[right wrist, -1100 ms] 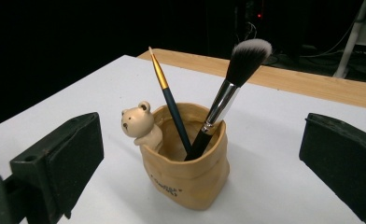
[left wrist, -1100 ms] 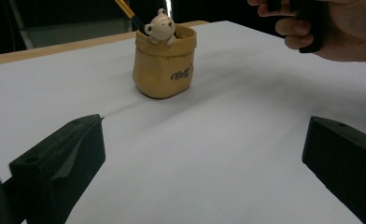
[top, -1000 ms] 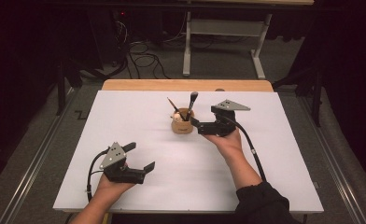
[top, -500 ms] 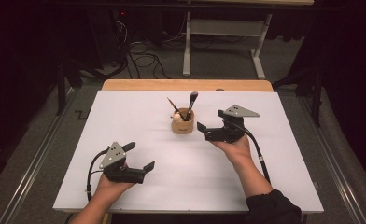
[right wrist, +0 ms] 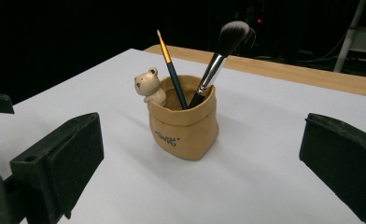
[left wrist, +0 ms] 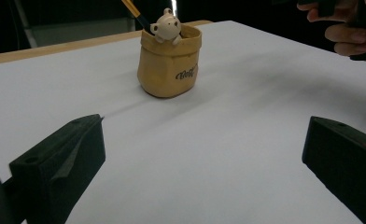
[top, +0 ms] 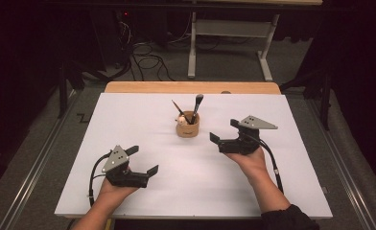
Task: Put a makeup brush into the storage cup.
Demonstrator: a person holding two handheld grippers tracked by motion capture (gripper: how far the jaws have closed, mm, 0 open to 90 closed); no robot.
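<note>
Two brushes (right wrist: 209,70) in pot (right wrist: 186,130)

White table (top: 128,124) lit bright and even from overhead — room beyond its edges falls near black. Soft short shadows under the tan pot (right wrist: 185,126) and both grippers. No glare. High view soft, low detail. Gripper views: jaws near the bottom edge blurred (too close), pot reasonably sharp, far table edge softer.

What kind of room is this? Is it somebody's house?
Probably not a house; it looks more like a lab or recording studio. A plain white table stands in a dark room, loose cables lie on the grey floor, and a bare metal-legged bench stands behind.
</note>
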